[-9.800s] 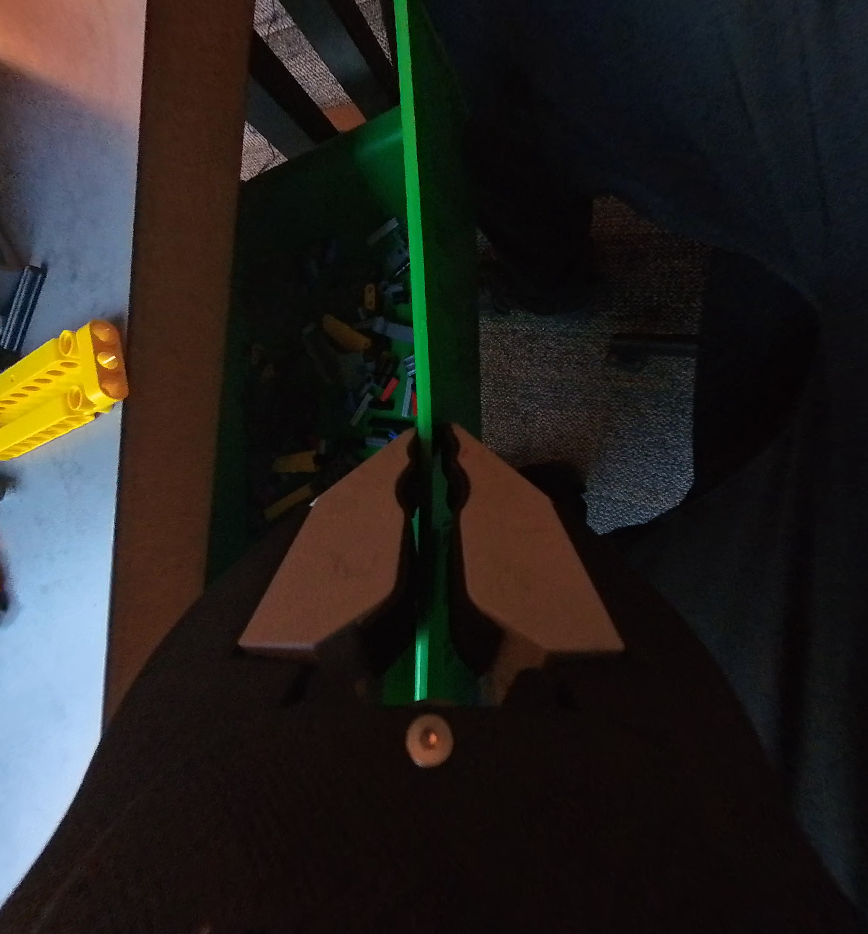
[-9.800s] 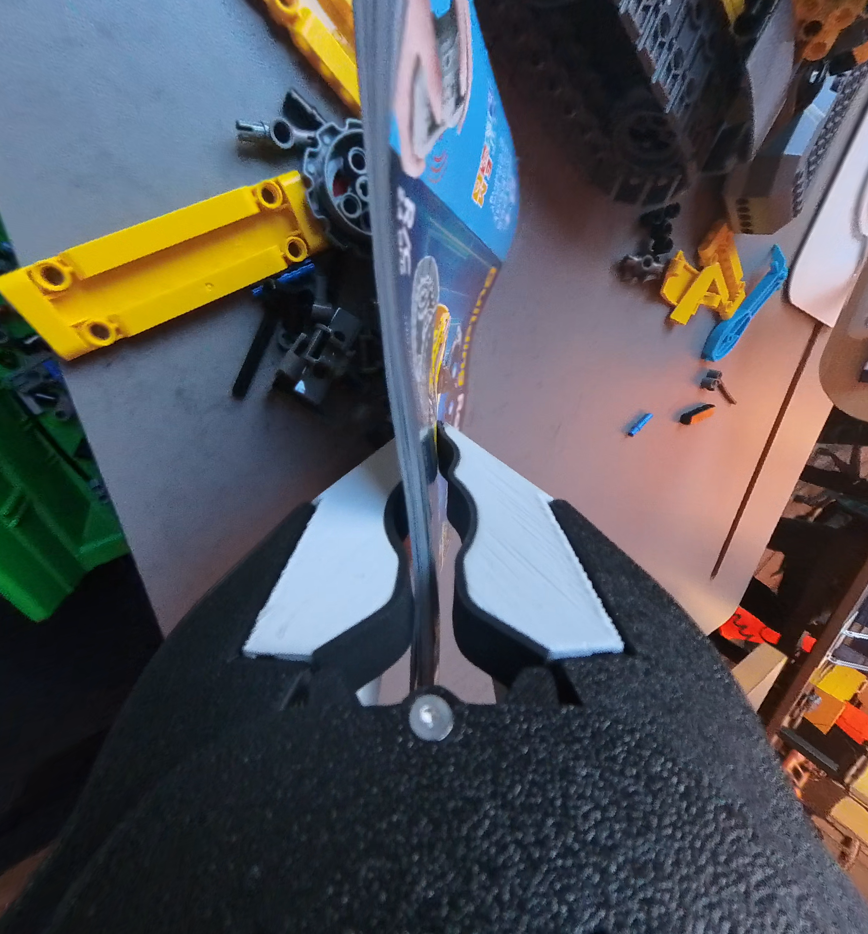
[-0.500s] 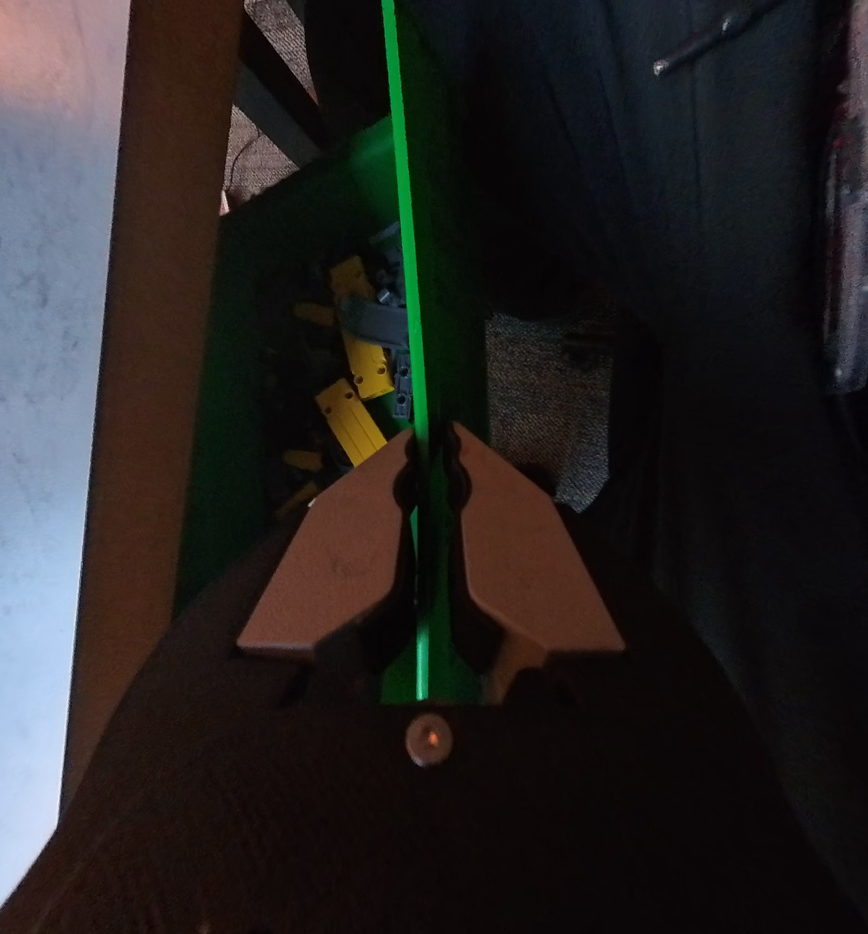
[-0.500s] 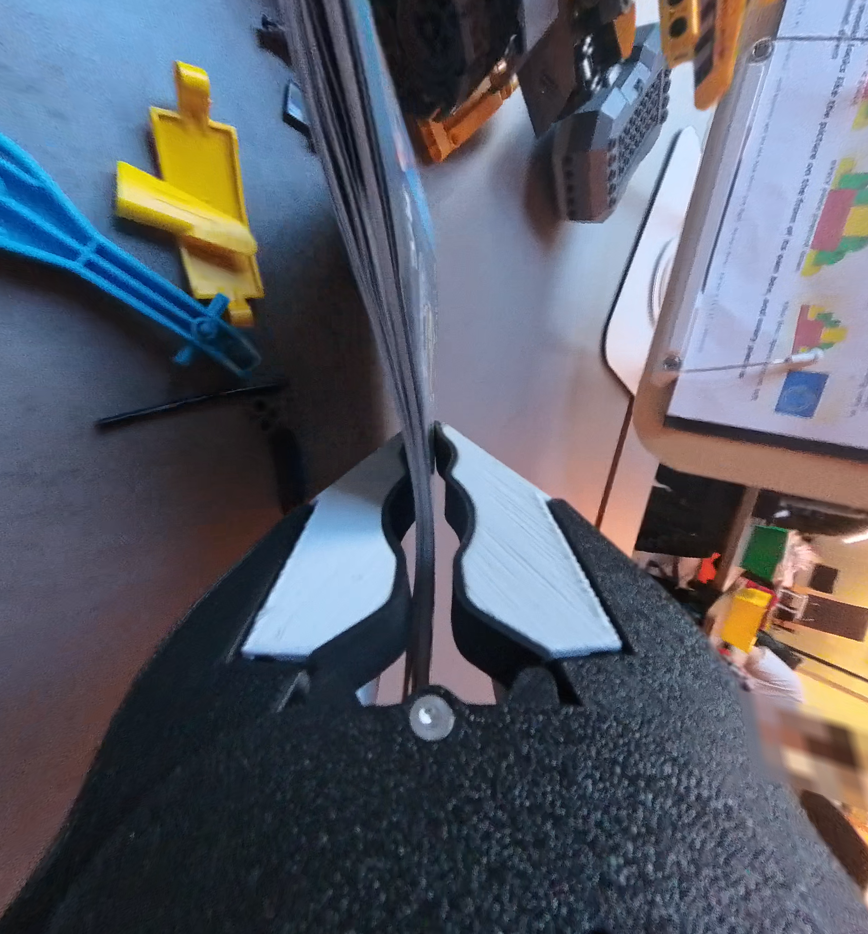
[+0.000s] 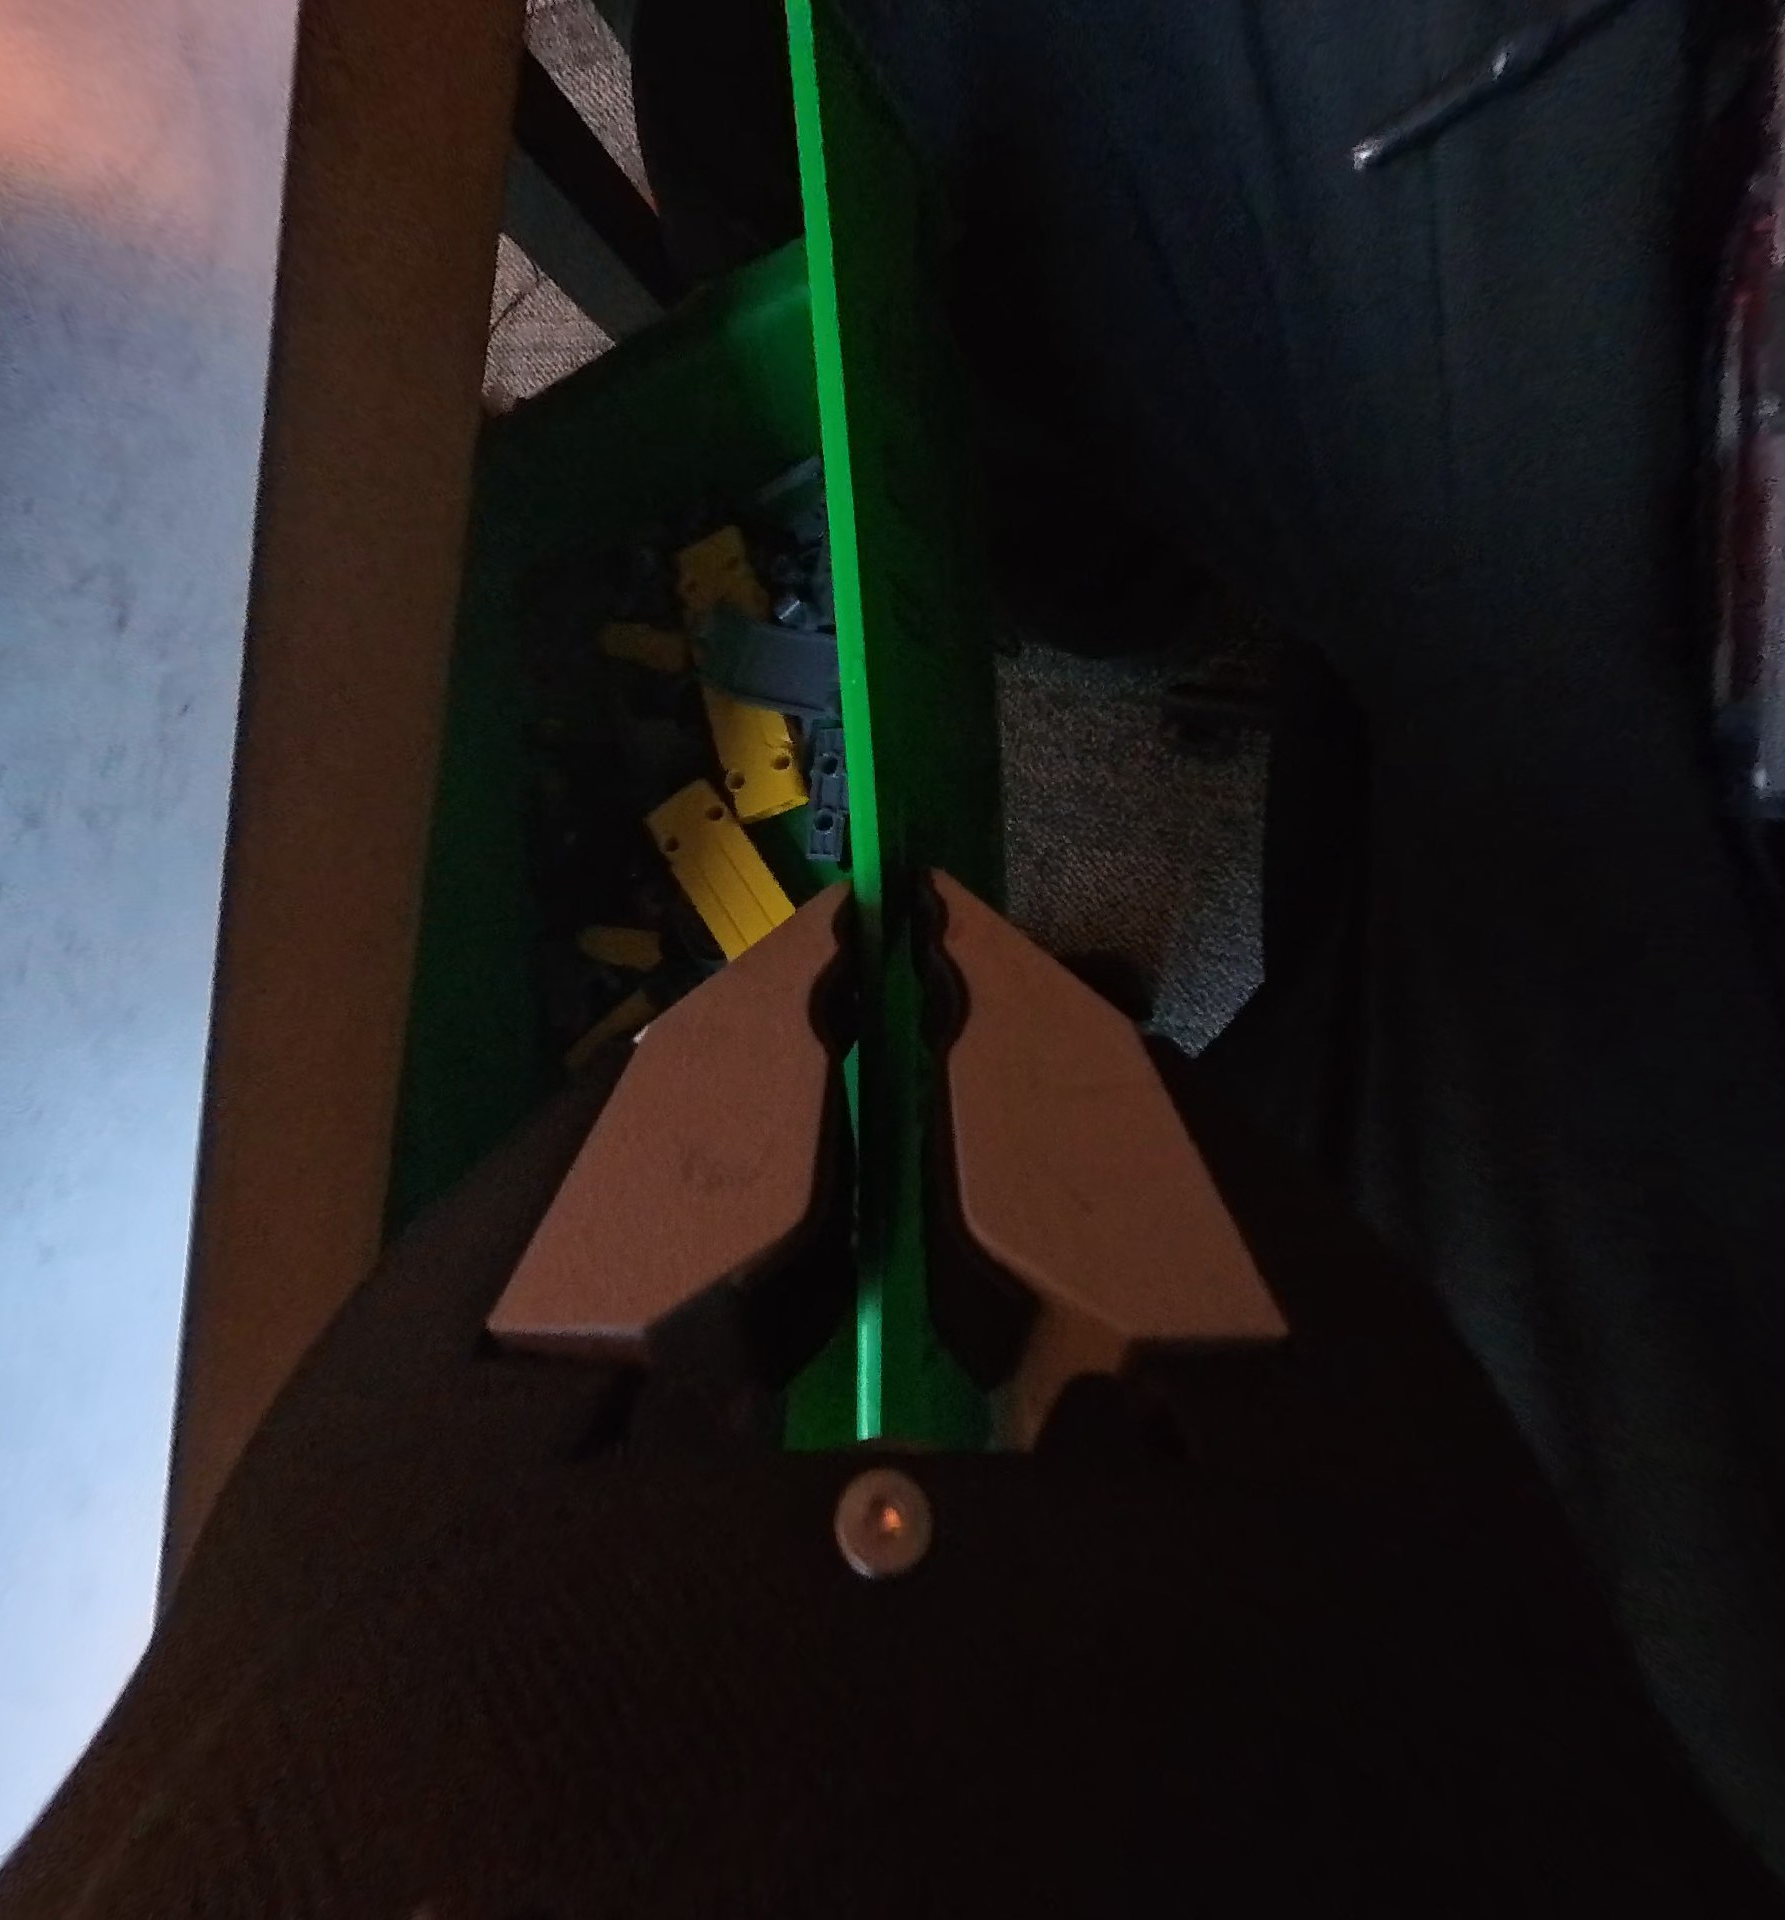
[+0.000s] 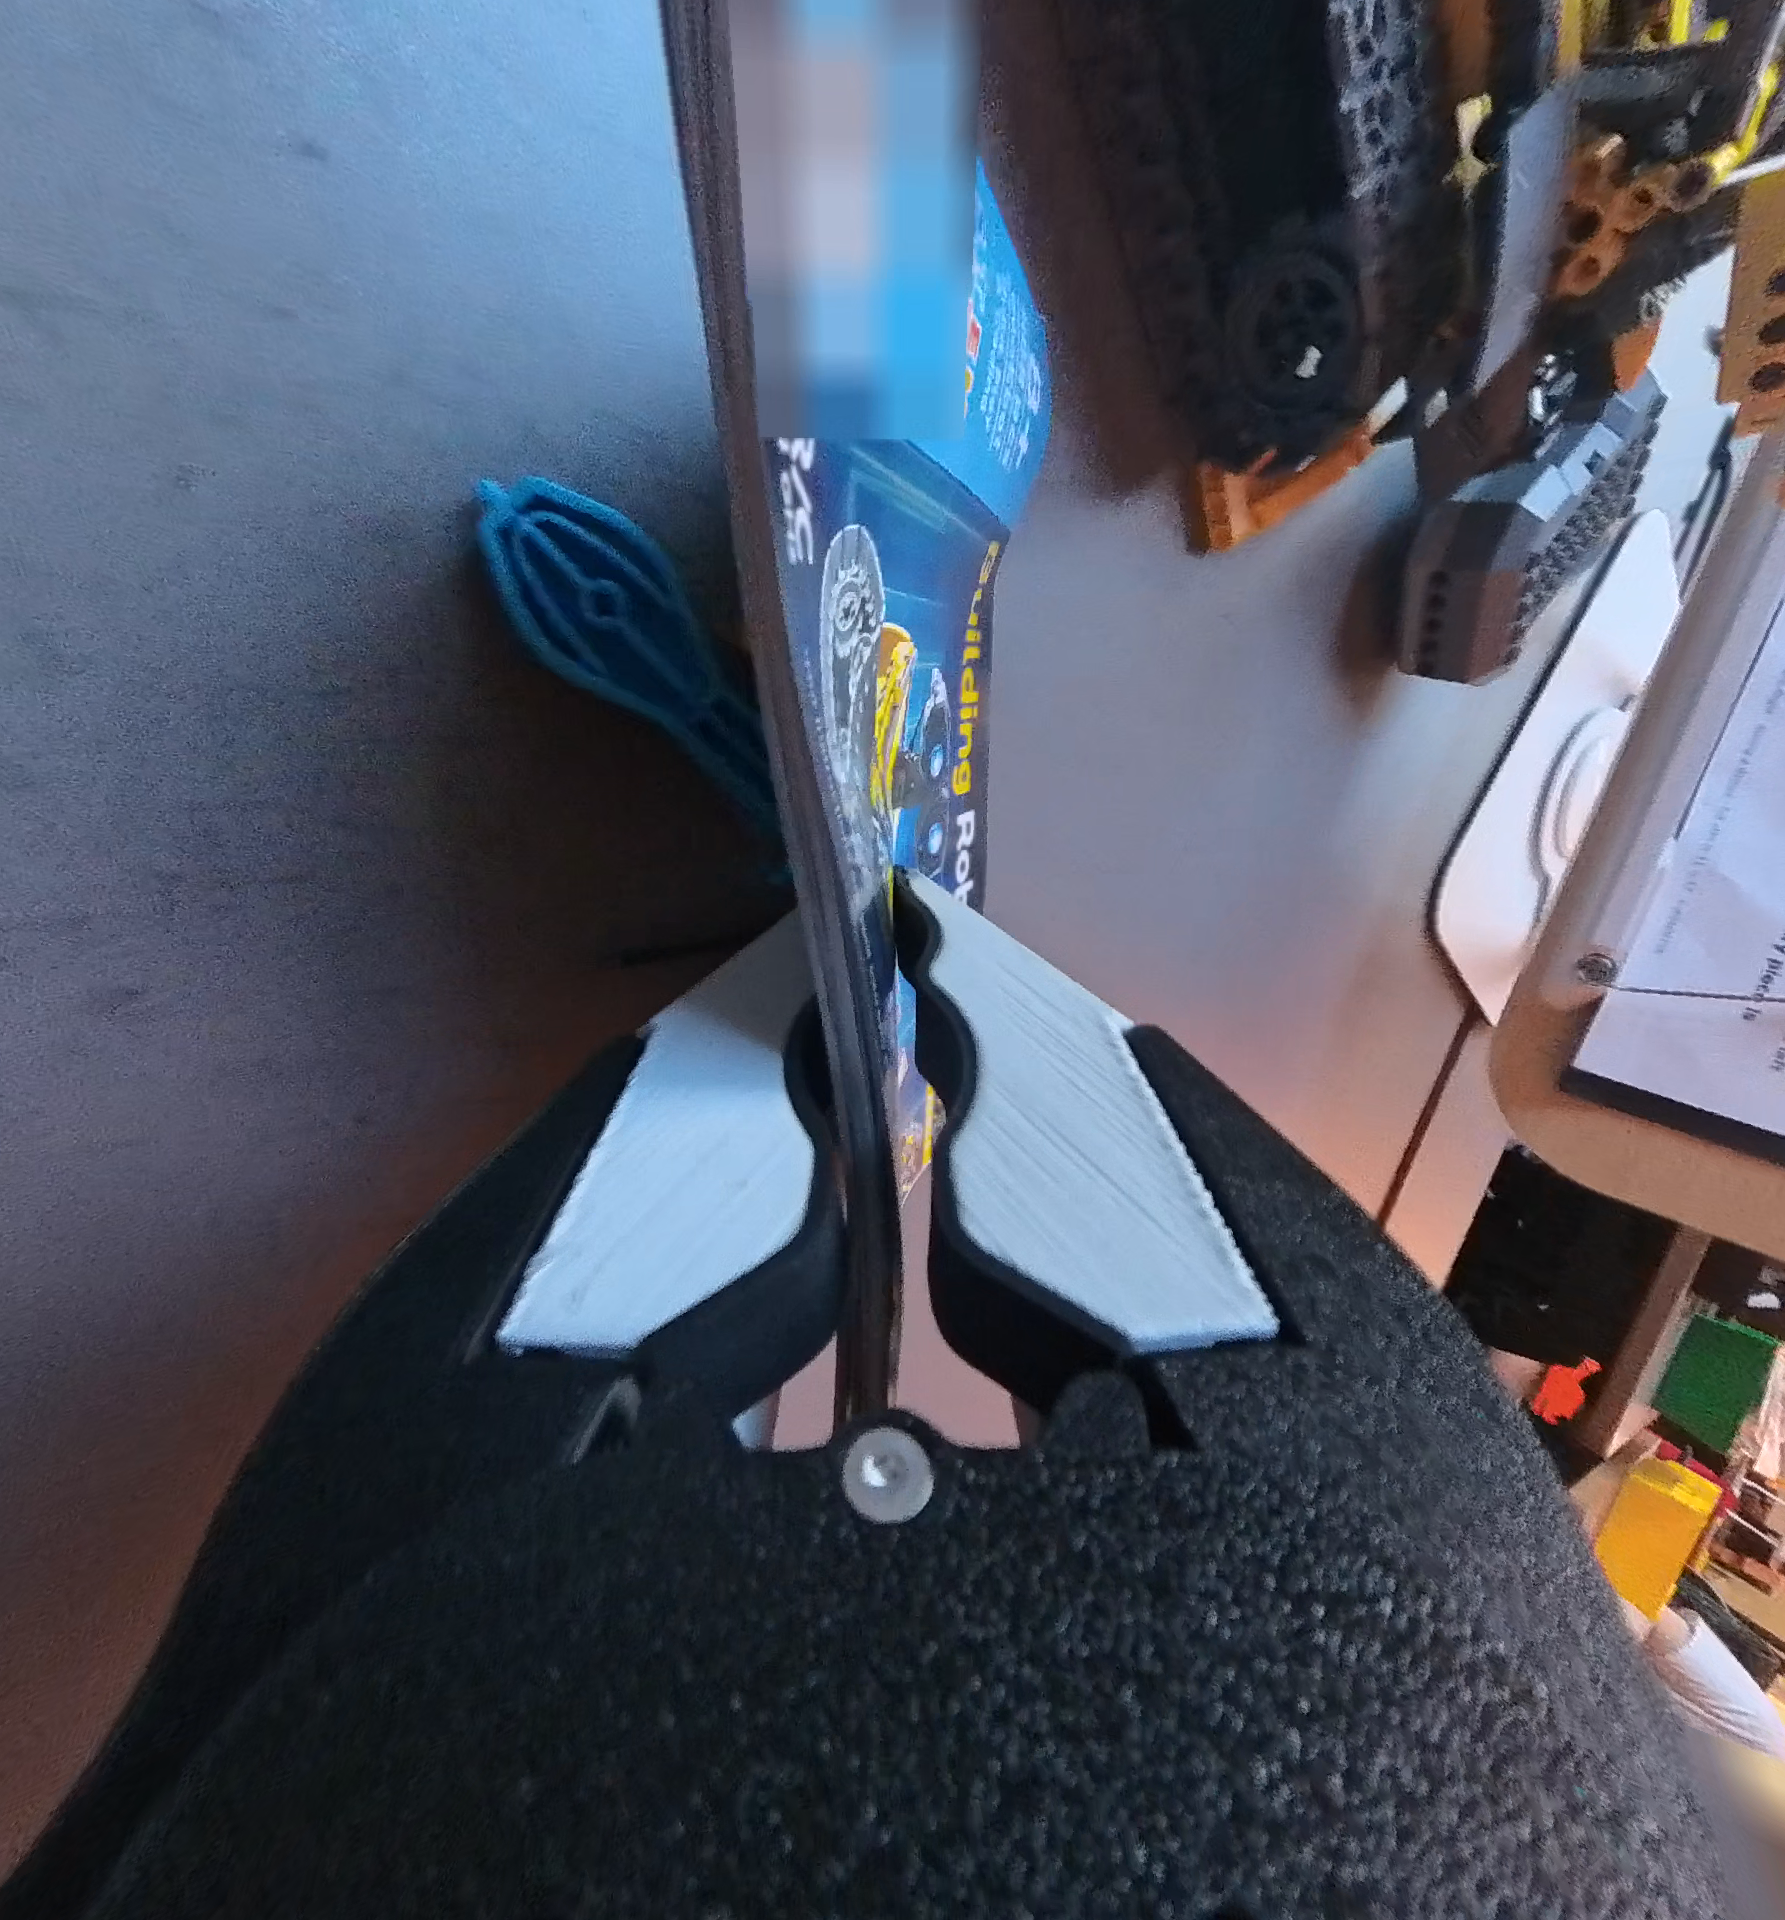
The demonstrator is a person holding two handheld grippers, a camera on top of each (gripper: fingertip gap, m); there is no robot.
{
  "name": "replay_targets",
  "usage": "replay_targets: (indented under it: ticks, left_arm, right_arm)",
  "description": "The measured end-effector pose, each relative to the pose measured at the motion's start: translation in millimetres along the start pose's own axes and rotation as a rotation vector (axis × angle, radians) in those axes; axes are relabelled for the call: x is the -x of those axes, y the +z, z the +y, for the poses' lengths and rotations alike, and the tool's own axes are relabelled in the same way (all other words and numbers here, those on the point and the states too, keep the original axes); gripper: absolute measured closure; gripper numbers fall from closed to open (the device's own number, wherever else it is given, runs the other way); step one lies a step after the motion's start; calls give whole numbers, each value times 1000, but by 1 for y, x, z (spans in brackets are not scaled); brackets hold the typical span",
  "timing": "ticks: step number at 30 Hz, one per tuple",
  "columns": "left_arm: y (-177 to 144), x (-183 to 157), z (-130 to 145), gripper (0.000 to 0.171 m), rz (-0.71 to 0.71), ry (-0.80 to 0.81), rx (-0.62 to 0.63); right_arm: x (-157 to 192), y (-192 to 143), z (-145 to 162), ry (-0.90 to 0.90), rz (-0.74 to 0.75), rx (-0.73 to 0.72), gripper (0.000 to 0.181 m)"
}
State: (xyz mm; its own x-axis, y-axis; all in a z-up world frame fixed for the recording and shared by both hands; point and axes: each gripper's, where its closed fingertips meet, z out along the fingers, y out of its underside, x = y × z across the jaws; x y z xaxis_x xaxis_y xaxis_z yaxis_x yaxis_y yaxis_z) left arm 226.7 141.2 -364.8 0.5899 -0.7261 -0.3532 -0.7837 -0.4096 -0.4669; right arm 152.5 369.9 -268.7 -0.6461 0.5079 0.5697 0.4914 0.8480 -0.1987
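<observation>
Grey tabletop (image 6: 244,520) is lying below; we are seeing left gripper (image 5: 890,904) clamping green bin (image 5: 826,416), right gripper (image 6: 867,894) pinching booklet (image 6: 867,644); surroundings dim, blurred.

Counts of what shows in the two wrist views

Left wrist view: one green bin (image 5: 763,312) at centre, at least three larger yellow bricks (image 5: 727,873) inside among smaller grey pieces too dim and jumbled to count. Right wrist view: one booklet (image 6: 867,644) at centre, one blue plastic piece (image 6: 597,613) left of it, one dark brick-built vehicle (image 6: 1283,260) at upper right.
</observation>
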Motion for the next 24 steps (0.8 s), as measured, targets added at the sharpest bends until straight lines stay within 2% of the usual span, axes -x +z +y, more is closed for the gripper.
replay_targets:
  ticks: [2, 8, 13, 18, 21, 24]
  left_arm:
    - [1, -1, -1, 165, 2, 4, -2]
    - [2, -4, -2, 165, 3, 18, 5]
    - [7, -3, 1, 165, 2, 18, 16]
    - [8, 0, 1, 165, 6, 25, 16]
    - [13, 3, 1, 166, 2, 52, 24]
    - [16, 6, -3, 166, -1, 74, 22]
  right_arm:
    - [3, -6, -2, 16, 6, -12, 181]
    - [-38, -11, -1, 186, 66, -33, 181]
    - [-18, 9, -9, 109, -43, 10, 181]
    - [15, -12, -28, 116, -126, -35, 181]
    - [16, -24, -28, 139, -66, -17, 181]
    - [-1, -42, -13, 284, 27, -3, 181]
